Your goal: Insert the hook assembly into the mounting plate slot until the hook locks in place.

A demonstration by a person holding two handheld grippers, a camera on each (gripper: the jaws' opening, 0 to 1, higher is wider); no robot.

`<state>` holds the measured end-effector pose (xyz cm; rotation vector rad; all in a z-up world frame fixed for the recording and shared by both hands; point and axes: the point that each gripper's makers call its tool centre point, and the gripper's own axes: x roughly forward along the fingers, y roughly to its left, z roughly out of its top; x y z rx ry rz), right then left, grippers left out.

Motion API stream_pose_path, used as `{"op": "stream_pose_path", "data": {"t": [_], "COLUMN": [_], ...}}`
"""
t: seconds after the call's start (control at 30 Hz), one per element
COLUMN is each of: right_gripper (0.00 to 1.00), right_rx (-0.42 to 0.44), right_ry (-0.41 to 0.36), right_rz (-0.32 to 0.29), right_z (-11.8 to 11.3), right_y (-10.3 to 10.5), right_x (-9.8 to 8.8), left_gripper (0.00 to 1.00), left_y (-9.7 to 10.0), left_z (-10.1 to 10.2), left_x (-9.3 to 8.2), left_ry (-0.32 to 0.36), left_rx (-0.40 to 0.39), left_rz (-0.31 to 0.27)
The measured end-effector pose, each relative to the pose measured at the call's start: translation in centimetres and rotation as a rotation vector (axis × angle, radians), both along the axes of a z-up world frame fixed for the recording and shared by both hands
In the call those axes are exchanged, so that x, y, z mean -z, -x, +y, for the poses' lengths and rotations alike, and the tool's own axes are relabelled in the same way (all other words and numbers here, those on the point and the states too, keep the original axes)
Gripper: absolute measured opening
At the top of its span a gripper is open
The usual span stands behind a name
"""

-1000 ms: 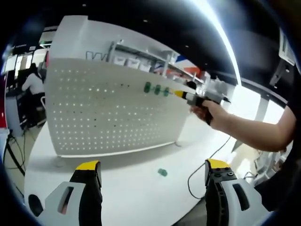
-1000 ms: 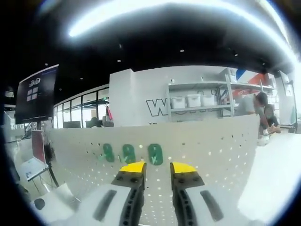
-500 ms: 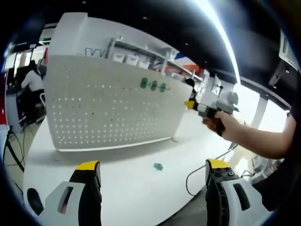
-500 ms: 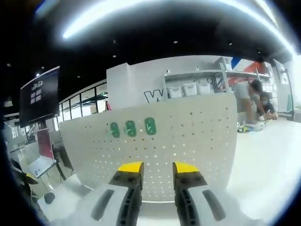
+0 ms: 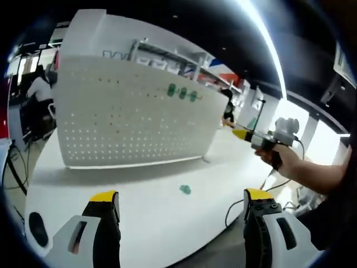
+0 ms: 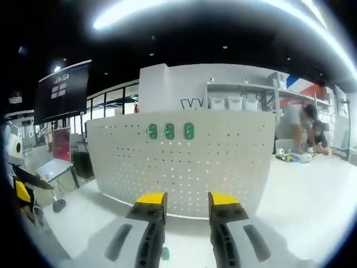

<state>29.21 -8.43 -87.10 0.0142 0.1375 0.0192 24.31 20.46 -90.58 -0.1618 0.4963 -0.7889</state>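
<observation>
Hand [image 5: 277, 158] gripping right tool [image 5: 241, 134] level, narrow empty gap, left tool [image 5: 181, 196] wide, pegboard [image 5: 128, 120] ahead

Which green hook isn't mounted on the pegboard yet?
The lone green hook lying on the white table; the other three hang in a row on the pegboard.

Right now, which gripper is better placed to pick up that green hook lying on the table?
Probably the right gripper: the green hook lies low between its jaws, while it sits farther ahead of the left gripper on the table.
</observation>
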Motion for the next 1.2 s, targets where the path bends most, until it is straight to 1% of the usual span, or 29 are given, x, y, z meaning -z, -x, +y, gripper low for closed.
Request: {"op": "stream_pose_path", "data": {"t": [0.07,0.17,0.27,0.43,0.5,0.6,0.77,0.83,0.93,1.03,1.13,1.2], "right_gripper": [0.27,0.27,0.27,0.27,0.27,0.27,0.27,0.27,0.26,0.27,0.27,0.27], "right_rx": [-0.01,-0.026,-0.02,-0.011,-0.017,-0.003,0.001,-0.006,-0.03,-0.045,-0.065,-0.079], "right_ry": [-0.013,0.012,-0.01,-0.018,0.009,-0.01,-0.006,-0.003,0.033,0.022,0.006,0.014], "right_rz": [0.015,0.035,0.047,0.069,0.072,0.079,0.087,0.092,0.117,0.139,0.167,0.183], "right_z": [0.4,0.9,0.8,0.4,0.3,-0.5,-0.8,-0.7,-0.2,0.3,0.8,1.2], "right_y": [0.7,2.2,3.3,4.5,4.8,5.1,5.6,5.7,6.1,6.5,7.0,7.3], "right_x": [0.6,1.6,2.3,3.3,3.6,3.9,4.2,4.4,5.4,6.2,7.2,7.7], "left_gripper": [0.93,0.93,0.94,0.93,0.93,0.93,0.93,0.93,0.93,0.93,0.92,0.93], "left_y": [0.2,0.4,0.4,1.0,1.1,1.3,1.7,1.8,2.0,2.0,2.0,1.8], "left_z": [-0.2,-0.4,-0.4,-0.8,-0.9,-1.0,-1.2,-1.3,-1.4,-1.3,-1.1,-0.9], "left_x": [0.0,0.1,0.3,1.0,1.3,1.7,2.2,2.5,2.9,3.0,3.0,3.0], "left_ry": [0.001,-0.01,-0.011,-0.021,-0.026,-0.029,-0.043,-0.047,-0.055,-0.054,-0.068,-0.071], "left_rx": [0.004,0.018,0.021,0.033,0.035,0.038,0.051,0.056,0.058,0.052,0.054,0.05], "left_rz": [0.003,0.002,0.008,0.026,0.03,0.041,0.055,0.064,0.074,0.077,0.076,0.074]}}
